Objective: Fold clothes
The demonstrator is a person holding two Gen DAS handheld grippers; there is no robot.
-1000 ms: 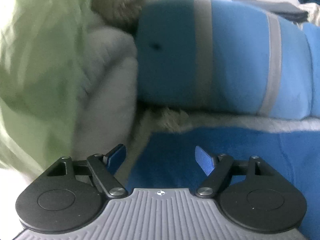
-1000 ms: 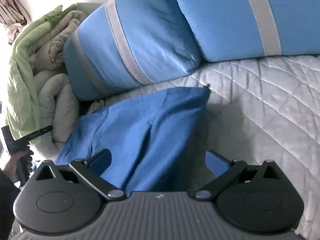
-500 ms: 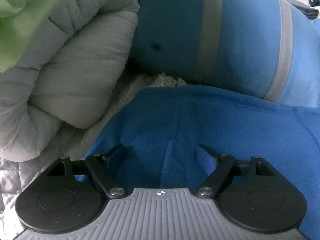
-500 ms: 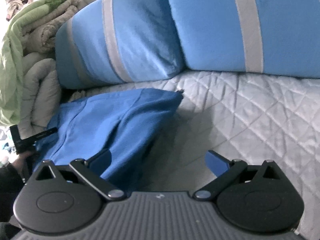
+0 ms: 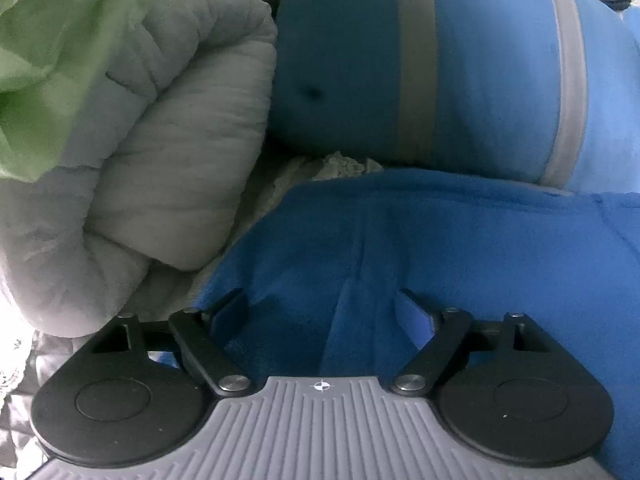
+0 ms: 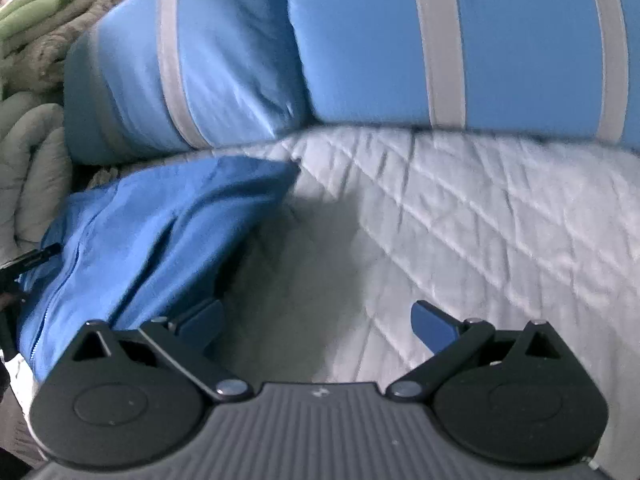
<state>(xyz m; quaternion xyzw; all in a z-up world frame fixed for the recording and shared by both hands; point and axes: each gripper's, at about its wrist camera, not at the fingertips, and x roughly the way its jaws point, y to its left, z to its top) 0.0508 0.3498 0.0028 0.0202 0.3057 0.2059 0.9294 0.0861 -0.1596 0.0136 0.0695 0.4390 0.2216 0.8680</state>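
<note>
A blue fleece garment [image 5: 460, 240] lies on the bed in front of a striped pillow. My left gripper [image 5: 320, 312] is open, low over the garment, with a raised fold of the fleece between its fingers. In the right wrist view the same garment [image 6: 152, 232] lies at the left with a zipper along its near edge. My right gripper [image 6: 318, 322] is open and empty over the white quilt [image 6: 480, 232], just right of the garment's edge. The tip of the left gripper shows at the far left edge of that view.
Two blue pillows with grey stripes [image 6: 440, 40] lean along the back of the bed. A rolled grey comforter [image 5: 168, 152] and a green blanket [image 5: 48, 60] are stacked at the left, close to the garment. A beige knit blanket [image 6: 36, 60] lies on that stack.
My left gripper dropped down and came over the blue garment, so fleece now sits between its fingers. My right gripper shifted right, off the garment and over the quilt. Both stayed open.
</note>
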